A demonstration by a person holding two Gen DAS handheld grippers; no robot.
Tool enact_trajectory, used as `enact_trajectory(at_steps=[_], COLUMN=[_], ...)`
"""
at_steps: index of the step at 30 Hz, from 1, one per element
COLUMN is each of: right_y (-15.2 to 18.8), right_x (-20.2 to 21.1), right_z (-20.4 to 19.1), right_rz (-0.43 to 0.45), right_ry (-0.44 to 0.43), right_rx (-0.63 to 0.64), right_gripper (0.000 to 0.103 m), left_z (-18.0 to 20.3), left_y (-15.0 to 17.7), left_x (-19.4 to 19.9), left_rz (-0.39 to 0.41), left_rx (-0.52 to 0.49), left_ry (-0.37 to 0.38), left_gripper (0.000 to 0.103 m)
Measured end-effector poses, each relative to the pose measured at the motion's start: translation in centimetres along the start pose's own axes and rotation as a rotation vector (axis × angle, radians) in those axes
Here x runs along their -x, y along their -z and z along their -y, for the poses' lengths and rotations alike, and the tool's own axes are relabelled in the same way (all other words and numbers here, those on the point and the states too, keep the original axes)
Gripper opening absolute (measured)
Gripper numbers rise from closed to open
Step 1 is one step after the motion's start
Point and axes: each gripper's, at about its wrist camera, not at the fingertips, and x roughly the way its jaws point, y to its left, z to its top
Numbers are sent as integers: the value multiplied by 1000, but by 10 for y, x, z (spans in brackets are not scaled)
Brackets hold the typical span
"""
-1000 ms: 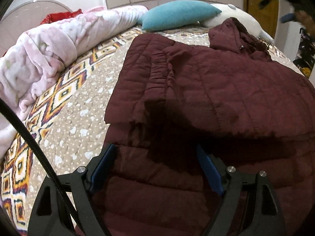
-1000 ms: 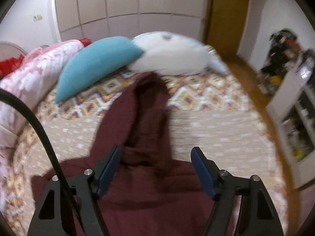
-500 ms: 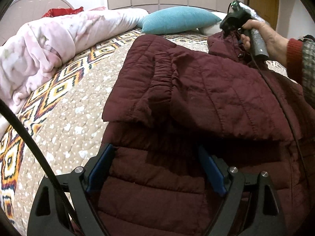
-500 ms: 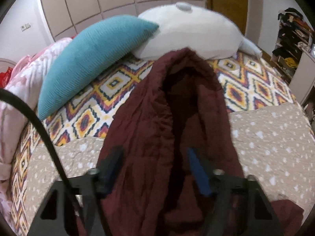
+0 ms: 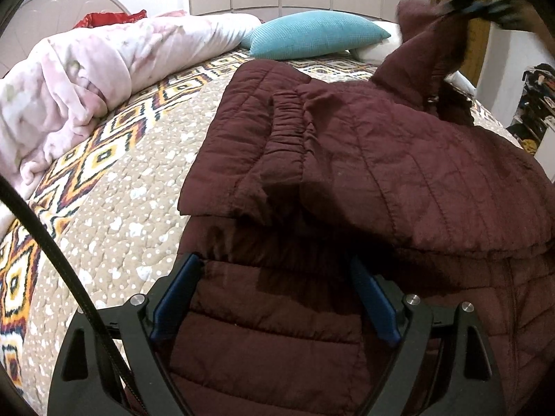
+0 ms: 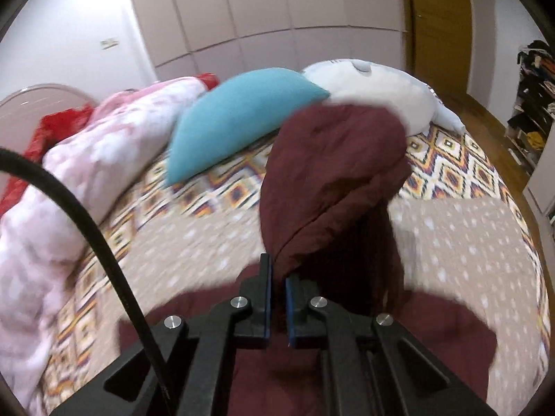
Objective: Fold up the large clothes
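A maroon quilted jacket (image 5: 381, 159) lies on the bed with a sleeve folded across its body. My left gripper (image 5: 272, 263) hovers open over the jacket's lower part, and no fabric is pinched between its blue pads. In the right wrist view my right gripper (image 6: 277, 270) is shut on the edge of the jacket's hood (image 6: 333, 173), which hangs bunched above the jaws. In the left wrist view the right gripper (image 5: 464, 3) is blurred at the upper right and holds the hood (image 5: 419, 52) raised off the bed.
The patterned bedspread (image 5: 121, 190) shows to the left of the jacket. A rolled pink blanket (image 5: 69, 86) runs along the bed's left side. A teal pillow (image 5: 312, 38) and a white plush cushion (image 6: 374, 83) lie at the head. Cluttered shelves (image 6: 534, 104) stand on the right.
My right gripper has gone from wide open over the hood to shut on its edge and has lifted it. The left gripper has stayed open in the same place.
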Motion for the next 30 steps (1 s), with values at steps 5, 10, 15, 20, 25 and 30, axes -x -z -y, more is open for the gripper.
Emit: enact_trajectory(at_steps=[5,10,15,20,25,30], right_y=[98,202,278,306,277,229], right_x=[71,79,94,167,214,196], right_z=[-22,-35,-15,18,71,114], right_rz=[-30,-82,-217,-164,-33,87], right_ry=[-108,-122,-183,-121,-49,31], right_rx=[0,43,56,194,127,-41], right_gripper=[6,7,10,31,33,53], left_z=[-2,-9,-10,-12,-21,1], left_y=[0,2,5,10,5,-15], left_x=[0,3,10,31,69,119], left_rz=[1,1,-8,-21,-16,46], left_rx=[9,48,35,5,69,82], left_ry=[9,39,23,-10,47,213], left_gripper=[88,88,88,88,88,88])
